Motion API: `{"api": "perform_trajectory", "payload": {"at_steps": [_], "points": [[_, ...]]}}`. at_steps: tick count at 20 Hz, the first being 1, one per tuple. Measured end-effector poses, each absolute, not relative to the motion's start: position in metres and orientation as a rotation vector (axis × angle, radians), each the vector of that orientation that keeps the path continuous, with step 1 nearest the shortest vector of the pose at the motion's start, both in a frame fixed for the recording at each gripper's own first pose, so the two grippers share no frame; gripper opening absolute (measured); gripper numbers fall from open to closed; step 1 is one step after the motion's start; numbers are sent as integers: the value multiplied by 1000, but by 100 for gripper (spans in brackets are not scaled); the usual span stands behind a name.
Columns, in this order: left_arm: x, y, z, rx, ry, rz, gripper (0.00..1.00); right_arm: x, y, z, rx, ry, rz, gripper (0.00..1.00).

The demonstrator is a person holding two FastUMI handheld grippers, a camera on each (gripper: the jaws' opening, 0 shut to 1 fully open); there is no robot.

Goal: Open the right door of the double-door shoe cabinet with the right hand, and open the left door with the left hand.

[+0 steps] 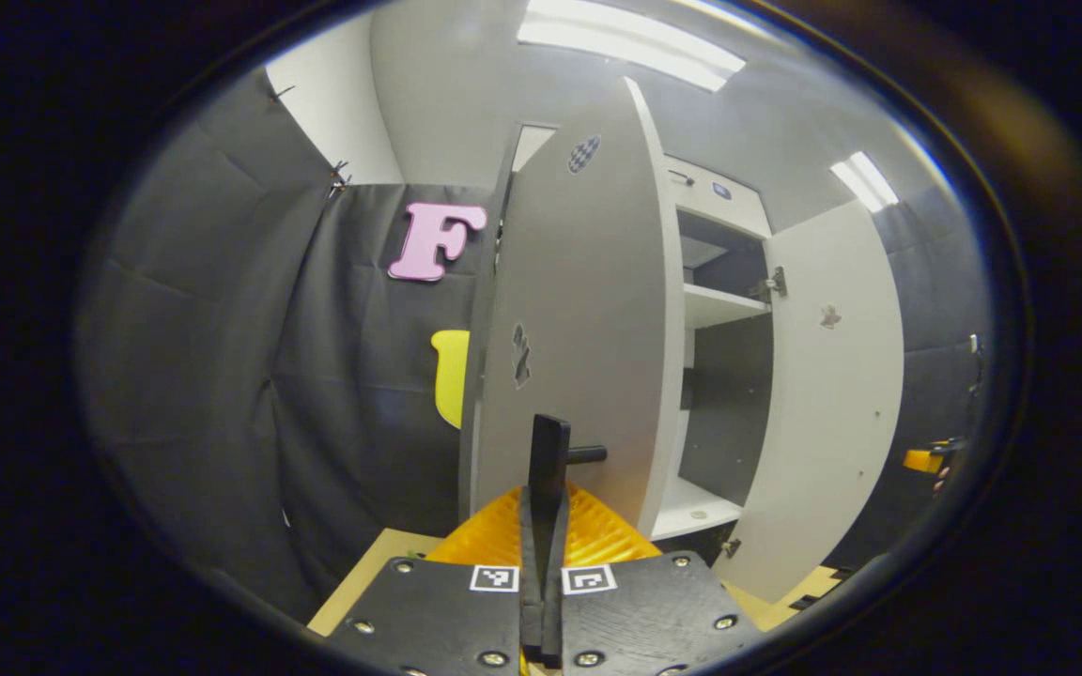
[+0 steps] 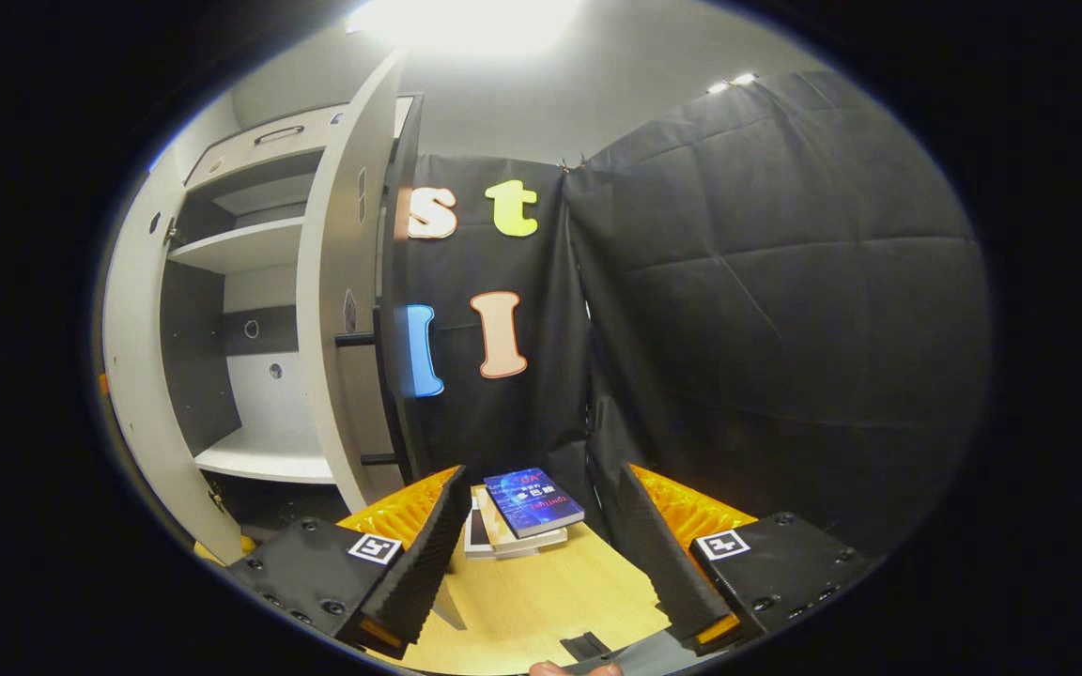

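At the desk's (image 2: pixel 541 601) far edge stands the shoe cabinet (image 1: pixel 719 310), both doors swung out, shelves exposed. Left door (image 1: pixel 579 329) edge-on in the left gripper view; right door (image 2: pixel 339 282) likewise in the right gripper view. Left claw (image 1: pixel 543 488) clamped together on the left door's handle (image 1: pixel 550 460). Right claw (image 2: pixel 541 554) spread apart, holding nothing, over the books (image 2: pixel 527 512).

The shoe cabinet (image 1: pixel 719 310) has pale grey doors and white shelves against a dark grey back panel, the bench (image 2: pixel 541 591) beside it is light wood, and the top book (image 2: pixel 533 501) is blue.
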State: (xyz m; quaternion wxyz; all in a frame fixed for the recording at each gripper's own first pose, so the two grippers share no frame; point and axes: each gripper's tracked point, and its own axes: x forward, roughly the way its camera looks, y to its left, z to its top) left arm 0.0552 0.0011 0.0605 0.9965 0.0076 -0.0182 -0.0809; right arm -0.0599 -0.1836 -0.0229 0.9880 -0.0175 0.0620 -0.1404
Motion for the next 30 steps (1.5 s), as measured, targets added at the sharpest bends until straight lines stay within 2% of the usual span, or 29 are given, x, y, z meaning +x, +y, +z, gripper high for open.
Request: {"api": "perform_trajectory", "payload": {"at_steps": [7,9,10,11,12,14,15,16,17,21,25,30], "points": [[59,92,44,-34,-8,-35,2,-74,-179,2,-2,89,-306,98],[52,83,45,-138,6,-93,2,-76,-171,1,10,102,-295,98],[51,82,43,-140,12,-92,2,-76,-166,2,15,103,-288,92],[51,84,45,-111,8,-88,1,-75,-161,4,15,101,-277,92],[51,82,45,-93,9,-83,1,-69,-153,-2,8,101,-263,98],[46,82,51,-78,4,-60,1,-65,-145,-4,-15,112,-235,98],[41,81,54,-69,5,-50,1,-61,-140,-3,-18,115,-217,92],[34,82,58,-54,1,-33,1,-57,-135,-1,-16,117,-195,92],[27,80,64,-44,-5,-29,1,-53,-130,0,-15,137,-175,98],[5,72,81,-30,0,-1,1,-52,-114,25,-32,144,-78,98],[-23,68,103,-36,-55,74,0,-49,-120,44,-52,103,-65,98],[-45,49,109,-11,-97,91,3,-41,-108,31,-29,106,-29,98]]}}
